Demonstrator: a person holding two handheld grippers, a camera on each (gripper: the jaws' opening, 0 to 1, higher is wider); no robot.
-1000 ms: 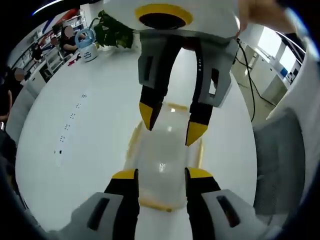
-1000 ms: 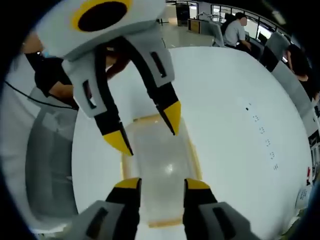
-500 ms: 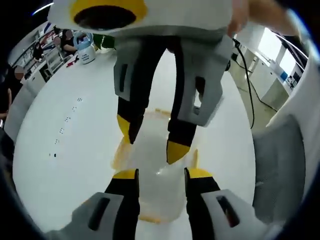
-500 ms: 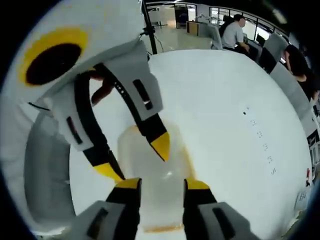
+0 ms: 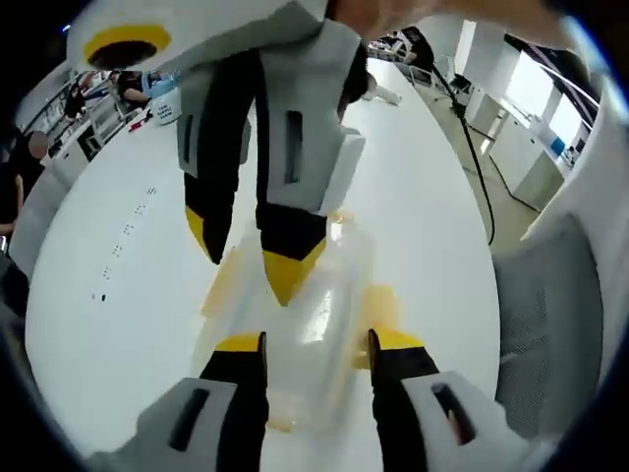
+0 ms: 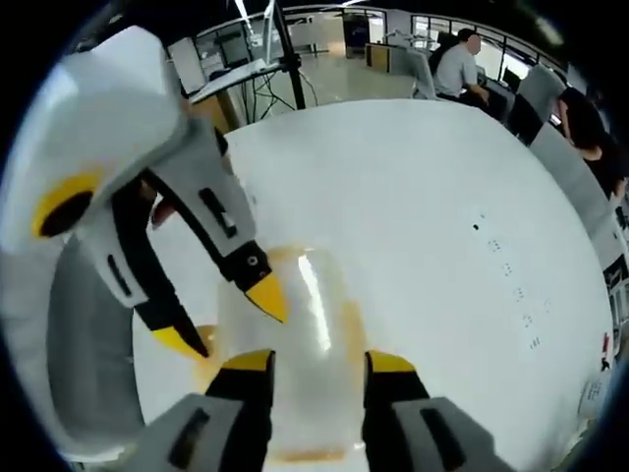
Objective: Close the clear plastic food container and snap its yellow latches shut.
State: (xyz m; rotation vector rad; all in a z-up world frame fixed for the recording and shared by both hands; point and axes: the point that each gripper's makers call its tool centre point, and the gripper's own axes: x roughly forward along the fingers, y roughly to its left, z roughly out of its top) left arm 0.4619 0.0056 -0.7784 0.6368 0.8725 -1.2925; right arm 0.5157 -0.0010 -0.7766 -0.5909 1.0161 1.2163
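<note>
Container: the clear plastic food container point(image 5: 314, 295) lies low and centre in the left gripper view, on my white tabletop point(image 5: 128, 265).
Latches: yellow latches point(image 5: 378, 305) at its edges.
Left tongs point(image 5: 316, 342): released, jaws astride the container.
Right tongs point(image 6: 316, 362): released, jaws astride it, low centre of the right gripper view.

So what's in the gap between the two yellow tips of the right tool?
The clear container, resting on the white table, fills that gap in the right gripper view.
</note>
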